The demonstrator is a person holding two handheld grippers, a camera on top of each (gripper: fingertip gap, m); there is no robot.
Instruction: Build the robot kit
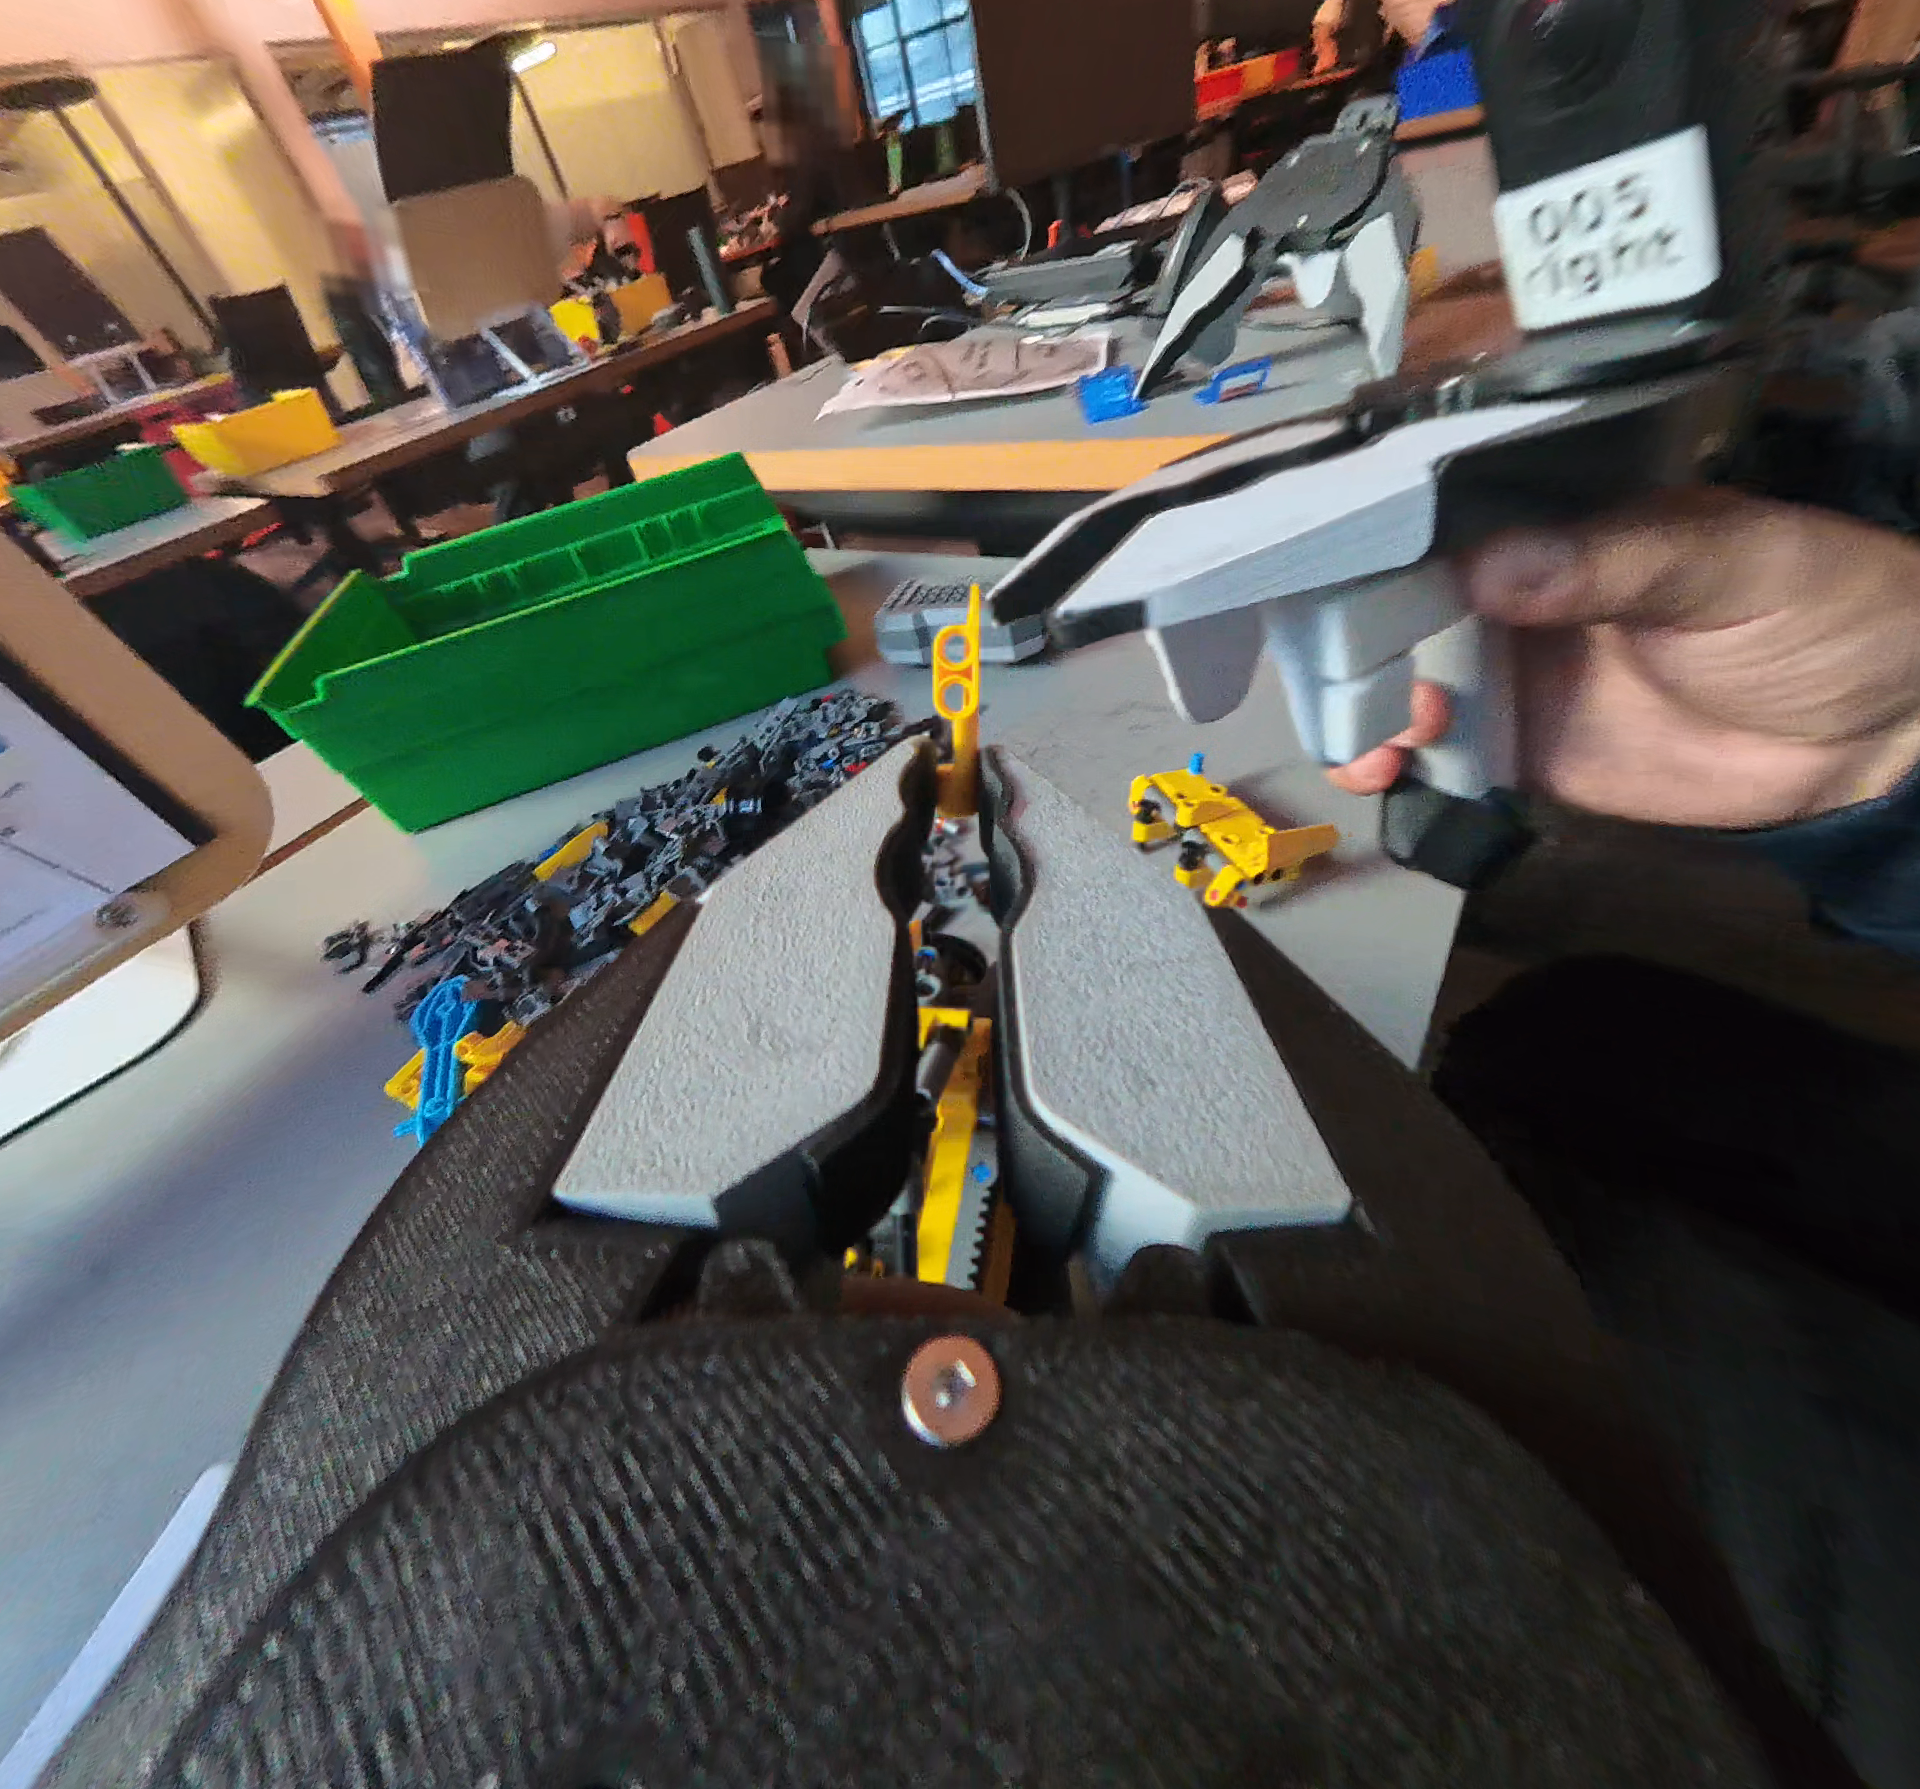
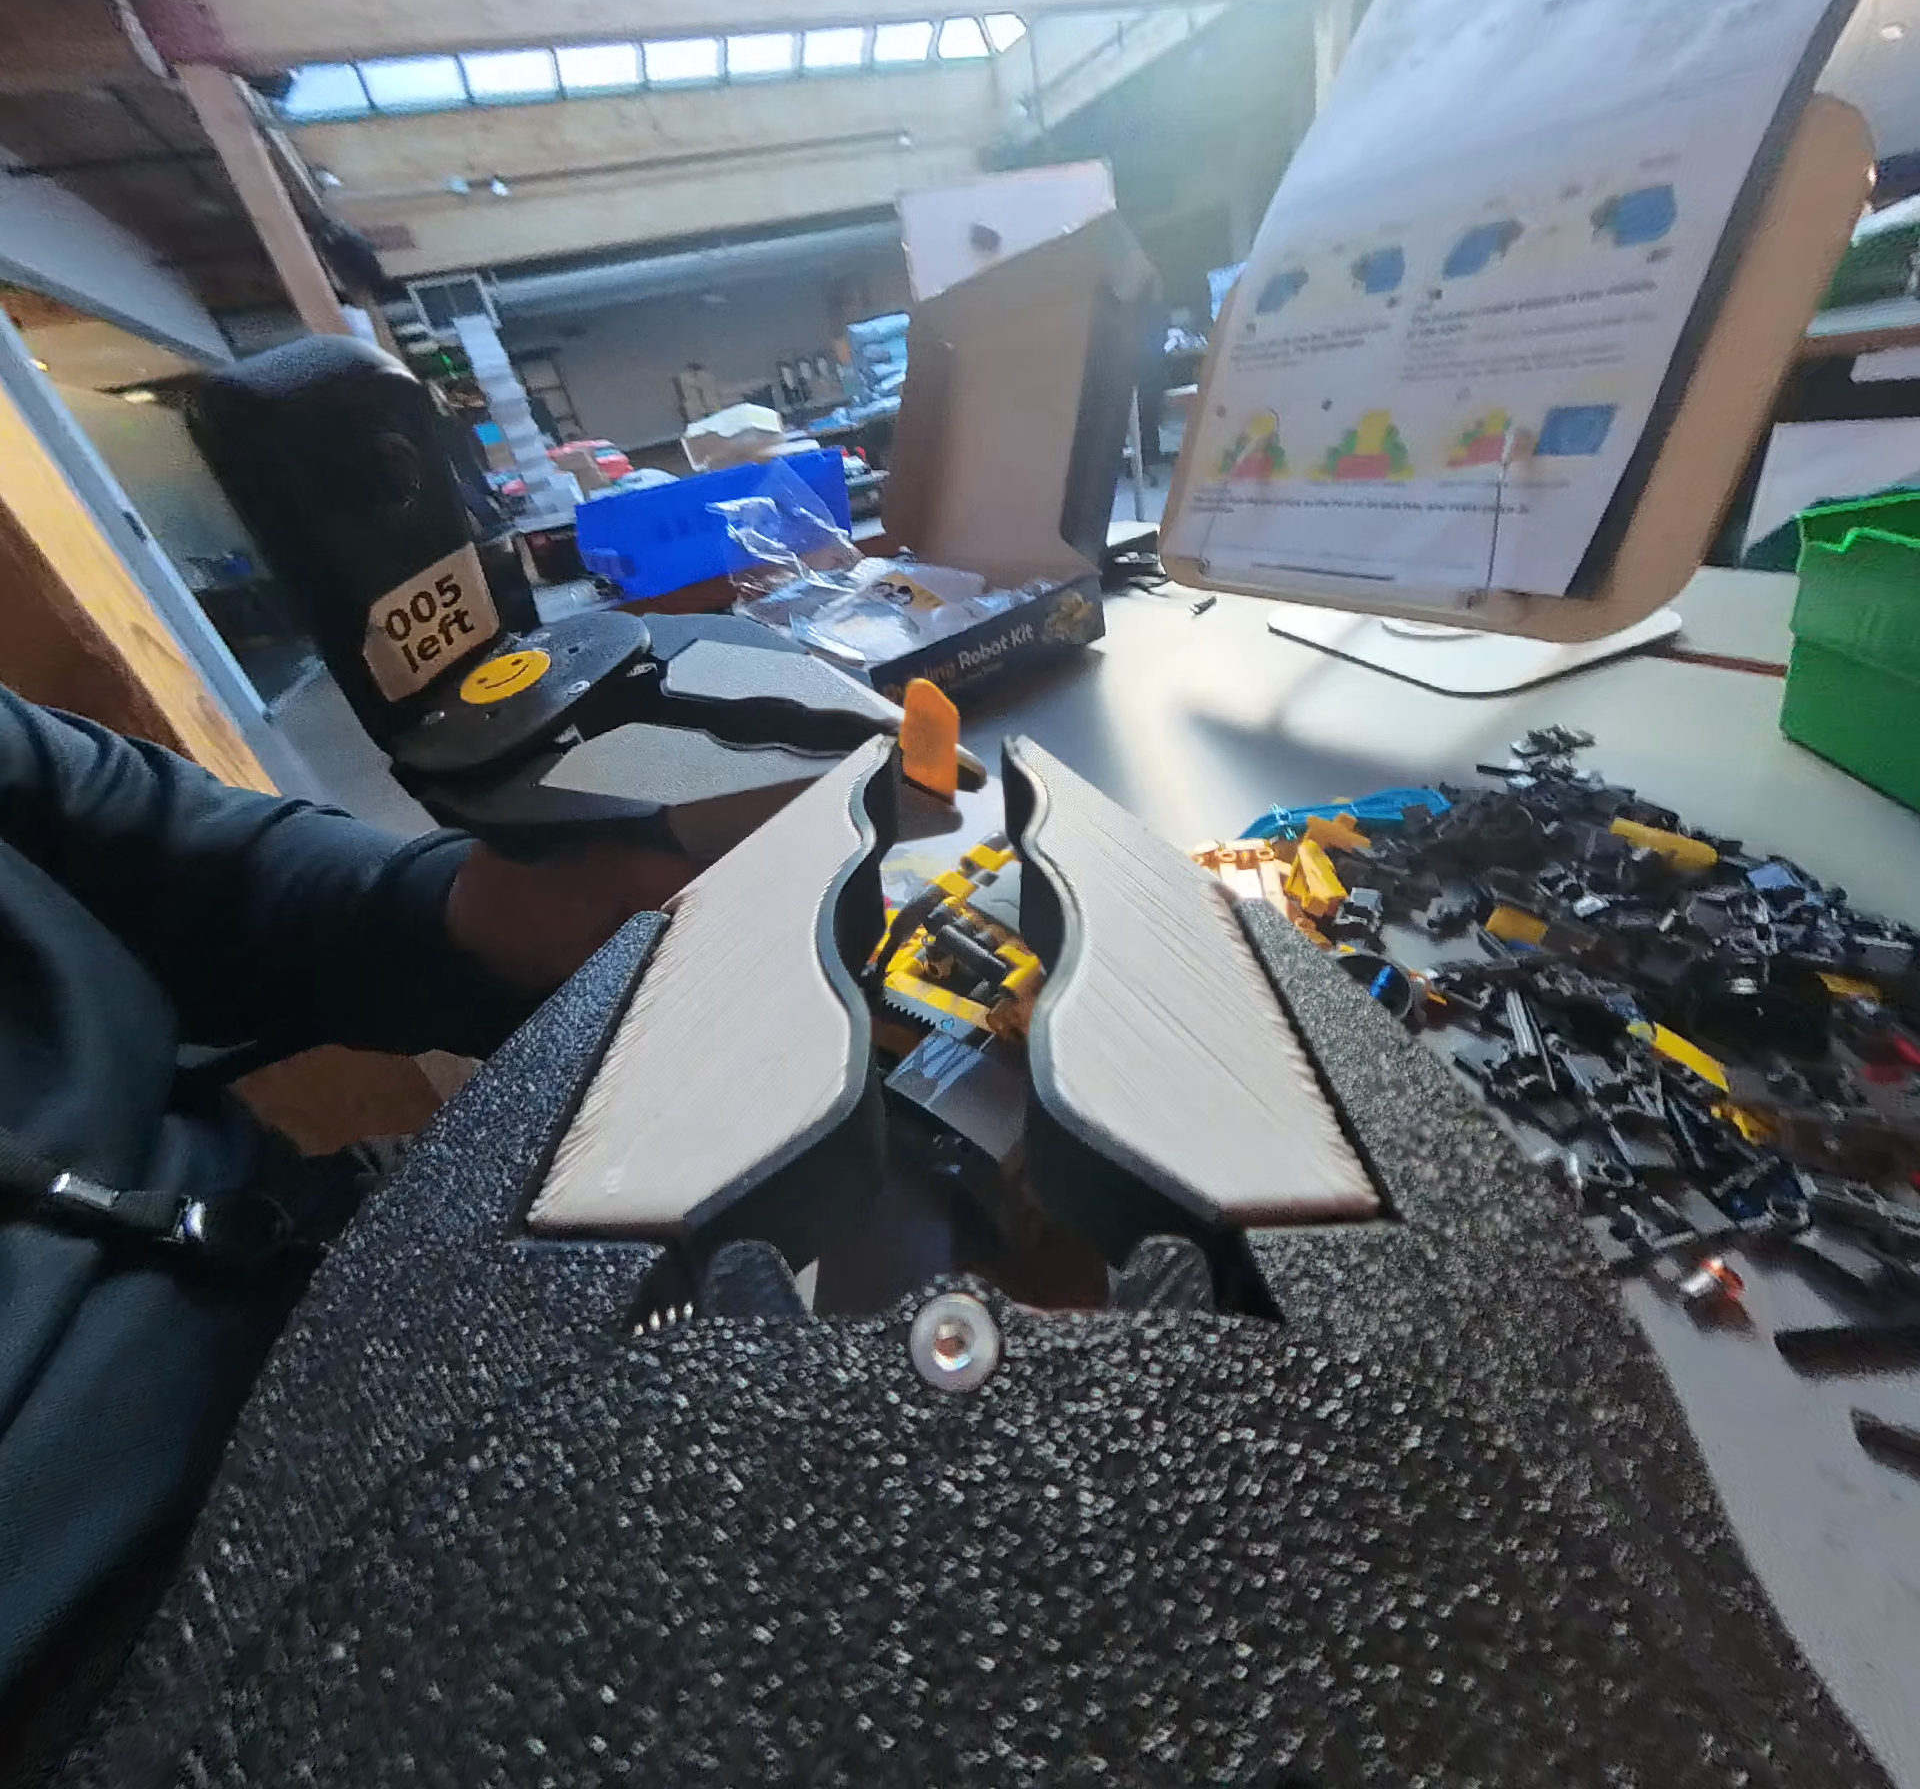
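A: What does the left gripper [image 1: 954, 763] hold?

B: Its fingers are pinched on an orange piece [image 1: 958, 690] with two round holes, which stands upright out of the tips. In the right wrist view the same piece [image 2: 928, 734] shows as a small orange tab at the tips of the left gripper [image 2: 920, 752].

A: And the right gripper [image 2: 951, 783]?

B: Its fingers are apart, with nothing between them. Seen through the gap, a yellow-and-black model [image 2: 961, 960] lies on the grey table [image 2: 1195, 731] below. In the left wrist view the right gripper [image 1: 1013, 596] hangs above the table, held by a hand [image 1: 1683, 659].

A: What lies around them?

B: A heap of dark loose parts [image 1: 644, 856] spreads over the table, with a blue piece [image 1: 442, 1043] at its near edge. Behind the heap stands a green bin [image 1: 561, 638]. A small yellow assembly [image 1: 1221, 830] sits apart, below the right gripper. A sheet on a stand [image 2: 1507, 285] rises beyond the heap, and an open box [image 2: 997, 451] stands near it.
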